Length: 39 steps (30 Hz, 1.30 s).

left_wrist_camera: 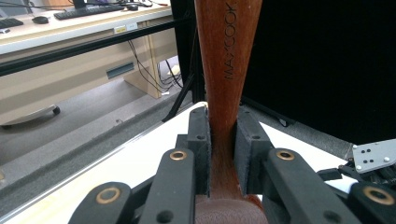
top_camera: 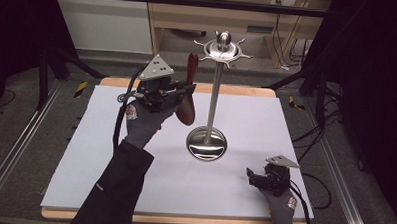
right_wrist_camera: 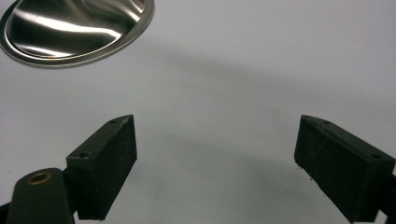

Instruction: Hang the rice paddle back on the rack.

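Wooden utensil [top_camera: 189, 91] held upright just left of the steel stand [top_camera: 213, 100], left gripper [top_camera: 180, 89] clamped tight on its narrow handle. Right gripper [top_camera: 254, 178] rests low, right of the stand's base, jaws wide apart, nothing between them.

Between my matt black plastic fingers [left_wrist_camera: 250, 154], whose pads look faintly grainy, sits the reddish-brown wooden handle [left_wrist_camera: 225, 88], smooth and satin-polished with fine grain and lettering pressed into it. The tall silver metal stand [top_camera: 214, 100] is brushed steel, glossy at its dished round base [right_wrist_camera: 77, 28], which throws back streaky highlights. The white counter [top_camera: 266, 129] looks like smooth matt board with a pale wooden edge, and my gloves [top_camera: 145, 121] are grey knitted cloth.
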{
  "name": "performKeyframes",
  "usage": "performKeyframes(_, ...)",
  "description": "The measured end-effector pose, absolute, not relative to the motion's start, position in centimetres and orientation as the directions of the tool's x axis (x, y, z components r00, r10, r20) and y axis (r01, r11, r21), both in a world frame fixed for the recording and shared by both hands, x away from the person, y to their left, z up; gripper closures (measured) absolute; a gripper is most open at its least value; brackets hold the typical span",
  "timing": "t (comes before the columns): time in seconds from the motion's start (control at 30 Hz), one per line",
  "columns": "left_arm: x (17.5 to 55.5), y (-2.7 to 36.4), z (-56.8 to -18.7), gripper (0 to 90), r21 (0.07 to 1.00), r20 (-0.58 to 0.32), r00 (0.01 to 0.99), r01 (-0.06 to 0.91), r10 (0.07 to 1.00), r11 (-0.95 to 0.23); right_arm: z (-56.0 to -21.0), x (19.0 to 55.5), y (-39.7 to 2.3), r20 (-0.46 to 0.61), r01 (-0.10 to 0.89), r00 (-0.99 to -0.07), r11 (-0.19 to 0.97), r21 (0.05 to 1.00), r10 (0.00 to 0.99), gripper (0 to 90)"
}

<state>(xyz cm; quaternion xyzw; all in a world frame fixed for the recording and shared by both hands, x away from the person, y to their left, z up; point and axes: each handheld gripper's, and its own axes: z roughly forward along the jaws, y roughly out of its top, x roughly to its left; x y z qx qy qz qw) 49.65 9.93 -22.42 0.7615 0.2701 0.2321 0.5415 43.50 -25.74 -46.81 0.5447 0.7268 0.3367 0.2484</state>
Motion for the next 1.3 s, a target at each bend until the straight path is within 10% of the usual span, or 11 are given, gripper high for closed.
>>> performKeyframes(1.3, 51.4, 8.2, -22.9, 77.3, 0.949, 0.06, 0.752, 0.161, 0.657, -0.271, -46.8, 43.5, -25.8, 0.012, 0.624, -0.284, 0.176, 0.761, 0.959, 13.4)
